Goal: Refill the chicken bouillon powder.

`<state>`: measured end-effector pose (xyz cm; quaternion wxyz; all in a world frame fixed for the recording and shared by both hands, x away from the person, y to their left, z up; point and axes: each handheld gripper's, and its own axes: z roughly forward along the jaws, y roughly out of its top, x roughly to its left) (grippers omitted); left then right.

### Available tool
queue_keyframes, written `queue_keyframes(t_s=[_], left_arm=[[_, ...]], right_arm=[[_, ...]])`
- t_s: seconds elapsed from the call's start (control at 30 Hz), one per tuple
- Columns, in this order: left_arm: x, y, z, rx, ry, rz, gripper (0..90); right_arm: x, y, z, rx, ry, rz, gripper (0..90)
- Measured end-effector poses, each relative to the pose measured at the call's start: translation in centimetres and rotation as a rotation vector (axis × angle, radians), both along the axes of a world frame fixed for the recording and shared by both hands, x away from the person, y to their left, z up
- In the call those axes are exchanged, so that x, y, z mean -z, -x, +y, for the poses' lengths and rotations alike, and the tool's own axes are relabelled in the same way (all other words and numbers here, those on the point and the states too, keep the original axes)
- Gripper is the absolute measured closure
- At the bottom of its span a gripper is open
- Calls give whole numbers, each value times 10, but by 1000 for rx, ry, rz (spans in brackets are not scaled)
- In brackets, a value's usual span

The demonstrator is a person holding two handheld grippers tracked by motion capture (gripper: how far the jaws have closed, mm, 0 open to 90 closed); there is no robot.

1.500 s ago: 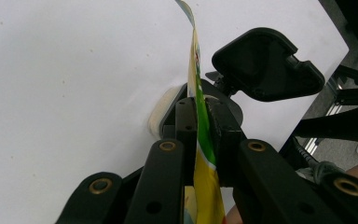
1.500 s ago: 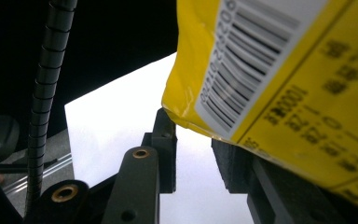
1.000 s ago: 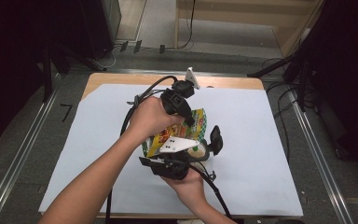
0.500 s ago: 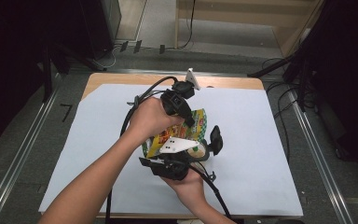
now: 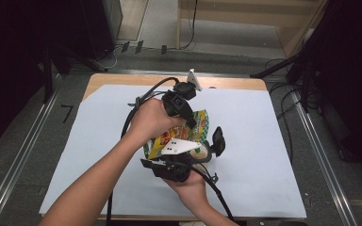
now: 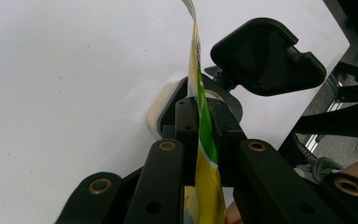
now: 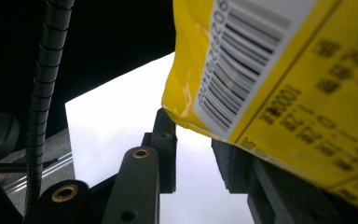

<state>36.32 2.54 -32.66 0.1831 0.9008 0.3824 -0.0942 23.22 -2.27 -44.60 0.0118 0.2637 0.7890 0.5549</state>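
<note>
A yellow and green snack bag [image 5: 195, 129] is held up over the middle of the white paper. My left gripper [image 5: 187, 118] comes down on it from above, and in the left gripper view the left gripper [image 6: 203, 106] is shut on the bag's [image 6: 204, 154] thin edge. My right gripper [image 5: 181, 149] sits just below the bag, held from the table's near side. In the right gripper view the right gripper [image 7: 193, 140] stands open, white paper showing in the gap, while the bag's barcode corner [image 7: 242, 79] hangs over its right jaw.
A beige round object [image 5: 201, 153] lies on the paper [image 5: 99, 155] under the bag, and it also shows past my left jaws [image 6: 161, 108]. A black plate on a stalk [image 5: 218, 140] stands beside it. The paper covers a wooden table [image 5: 235, 82] with metal rails [image 5: 23, 150] alongside.
</note>
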Motion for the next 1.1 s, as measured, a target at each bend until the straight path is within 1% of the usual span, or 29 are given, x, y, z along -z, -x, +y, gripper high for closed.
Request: queue_keyframes(t_s=[0.23,0.67,0.8,1.1], left_arm=[[0,1,-1,2,0,-5,844],[0,1,-1,5,4,0,844],[-1,1,-2,7,4,4,844],[-2,2,-4,14,-1,1,844]], right_arm=[[0,0,0,3,0,0,726],[0,1,0,5,2,-1,726],[0,1,0,13,10,-11,731],[-1,2,-1,16,6,-12,731]])
